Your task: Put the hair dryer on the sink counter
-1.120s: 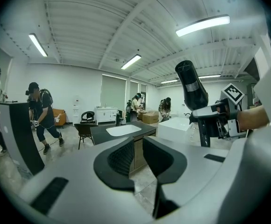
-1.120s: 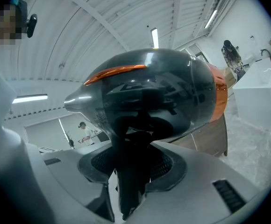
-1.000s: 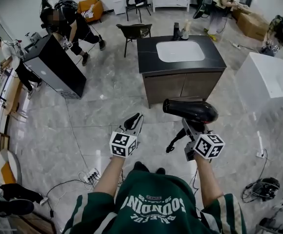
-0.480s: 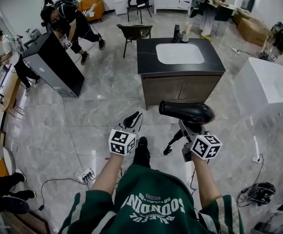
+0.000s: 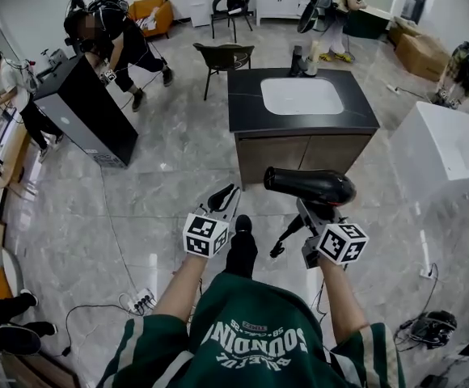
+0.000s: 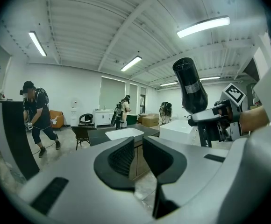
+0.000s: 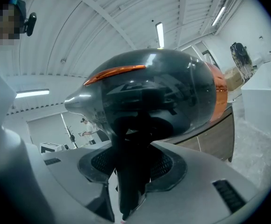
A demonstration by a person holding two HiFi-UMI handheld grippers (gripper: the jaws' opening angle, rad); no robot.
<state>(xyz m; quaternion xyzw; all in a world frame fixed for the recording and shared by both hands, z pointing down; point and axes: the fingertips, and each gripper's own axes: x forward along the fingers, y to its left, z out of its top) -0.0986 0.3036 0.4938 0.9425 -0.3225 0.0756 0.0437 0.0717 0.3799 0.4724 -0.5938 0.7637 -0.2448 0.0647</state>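
The black hair dryer (image 5: 311, 186) lies level in the air, its handle clamped in my right gripper (image 5: 314, 212). In the right gripper view its glossy body (image 7: 154, 97) fills the frame above the jaws (image 7: 131, 167), which press on the handle. The left gripper (image 5: 223, 198) is held beside it at the left with nothing in it; its pads (image 6: 121, 157) stand a narrow gap apart. The dark sink counter (image 5: 247, 95) with its white basin (image 5: 302, 95) stands ahead across the floor, beyond both grippers. From the left gripper view the dryer (image 6: 190, 85) shows at the right.
A faucet (image 5: 297, 57) stands at the counter's far edge, a black chair (image 5: 223, 55) behind it. A tall black cabinet (image 5: 85, 107) with people around it is at the left, a white unit (image 5: 441, 140) at the right. A power strip and cables (image 5: 137, 300) lie on the floor.
Both grippers and the dryer have moved forward toward the counter as the person steps ahead; a foot now shows between the arms. The grip on the dryer is unchanged.
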